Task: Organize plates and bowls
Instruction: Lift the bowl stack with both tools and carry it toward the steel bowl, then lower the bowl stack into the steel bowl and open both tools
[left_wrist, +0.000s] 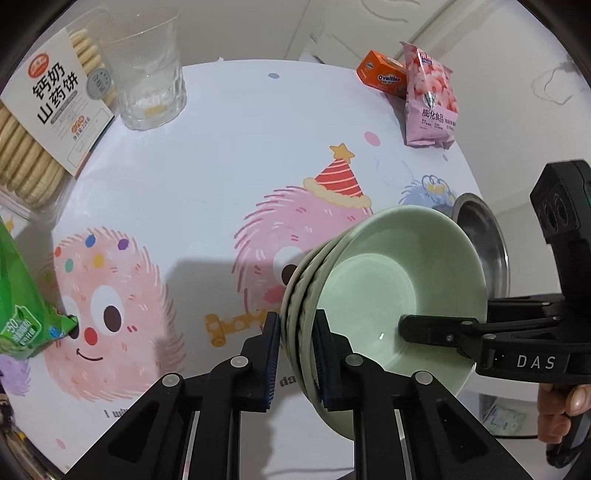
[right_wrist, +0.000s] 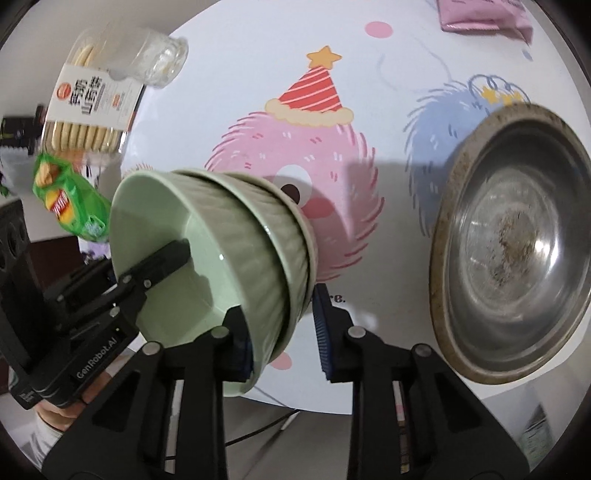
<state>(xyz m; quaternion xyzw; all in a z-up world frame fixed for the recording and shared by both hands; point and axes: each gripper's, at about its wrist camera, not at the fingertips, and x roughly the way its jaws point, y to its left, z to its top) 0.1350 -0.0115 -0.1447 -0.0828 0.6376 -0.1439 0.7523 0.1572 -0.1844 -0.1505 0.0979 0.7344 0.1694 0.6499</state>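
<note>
Left tool (left_wrist: 295, 354) clamped on rim of green bowl stack (left_wrist: 388, 295), one finger outside, one inside. Stack is nested ribbed green bowls, tilted on edge, lifted above the tabletop (left_wrist: 207, 177).

Right tool (right_wrist: 282, 332) also on the same stack (right_wrist: 221, 258): its left finger sits inside the top bowl against the wall, its right finger (right_wrist: 325, 332) is outside with a visible gap to the bowl, so jaws part open, not pinching tight. In the left view the right tool's finger reaches into the bowl from the right side; a hand (left_wrist: 565, 410) holds its handle.

Steel bowl (right_wrist: 513, 240) rests on tabletop just right of the stack, dirty residue inside.

Farther out: clear glass (left_wrist: 147, 74) and biscuit pack (left_wrist: 48, 110) at far left, touching or just beside each other; green snack bag (left_wrist: 22, 302) at left edge; orange Ovaltine box (left_wrist: 382, 74) and pink snack bag (left_wrist: 430, 96) at far right, side by side. Cartoon-monster print on the tabletop.
</note>
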